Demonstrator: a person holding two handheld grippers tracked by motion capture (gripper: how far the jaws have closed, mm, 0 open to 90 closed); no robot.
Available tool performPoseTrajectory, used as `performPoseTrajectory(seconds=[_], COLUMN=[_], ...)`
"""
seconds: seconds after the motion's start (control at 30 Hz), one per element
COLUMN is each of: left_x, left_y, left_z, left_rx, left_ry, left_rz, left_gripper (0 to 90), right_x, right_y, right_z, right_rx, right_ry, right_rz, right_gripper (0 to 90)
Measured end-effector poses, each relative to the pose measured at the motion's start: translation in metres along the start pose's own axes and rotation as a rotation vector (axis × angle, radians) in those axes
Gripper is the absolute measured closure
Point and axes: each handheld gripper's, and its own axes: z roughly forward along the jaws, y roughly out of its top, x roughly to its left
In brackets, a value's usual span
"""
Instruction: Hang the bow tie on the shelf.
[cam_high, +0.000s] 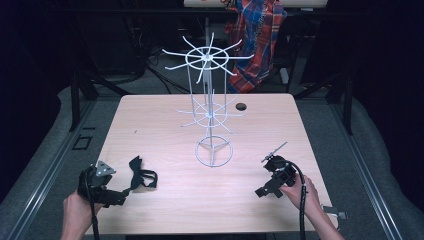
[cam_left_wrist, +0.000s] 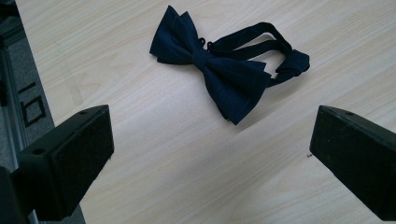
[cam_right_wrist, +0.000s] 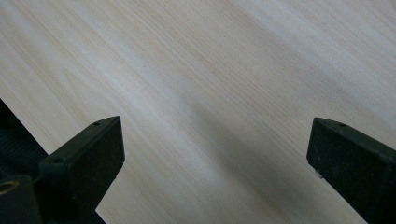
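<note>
Pale wood grain covers the table, and the white wire display rack standing at its centre serves as your reference point.

Nearest to you, on your side of the rack and to its left, your left gripper sits low over the near left corner. Its jaws are spread wide with bare wood between them; nothing is clamped. In the high view the same gripper points toward the bow tie.

On your side of the rack and to its right, your right gripper is angled down at the tabletop. In the right gripper view the tool is likewise released, jaws far apart over bare wood.

The navy bow tie lies flat on the table, left of the rack base and nearer to you than it, just ahead of the left jaws and not touching them. Its looped strap trails on the side away from the gripper.

At the rack, two tiers of radial wire arms rise from the ring base.

Beyond the rack, a small dark hole sits in the tabletop. Past the far edge hangs a red and blue plaid cloth.
</note>
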Motion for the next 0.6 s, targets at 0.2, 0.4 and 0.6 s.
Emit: performPoseTrajectory(seconds=[0.2, 0.4, 0.6], left_x=[0.0, 0.0, 0.005], left_y=[0.0, 0.002, 0.015], left_z=[-0.002, -0.001, 0.009], left_rx=[-0.003, -0.007, -0.02], left_ry=[0.001, -0.002, -0.018], left_rz=[0.009, 0.002, -0.009], left_gripper=[0.1, 0.0, 0.0], right_x=[0.0, 0.001, -0.001], right_y=[0.001, 0.002, 0.001], right_z=[0.0, 0.002, 0.006], right_rx=[0.022, 0.02, 0.035], right_ry=[-0.005, -0.006, 0.023], right_rz=[-0.019, -0.019, 0.001], right_gripper=[3.8, 3.8, 3.6])
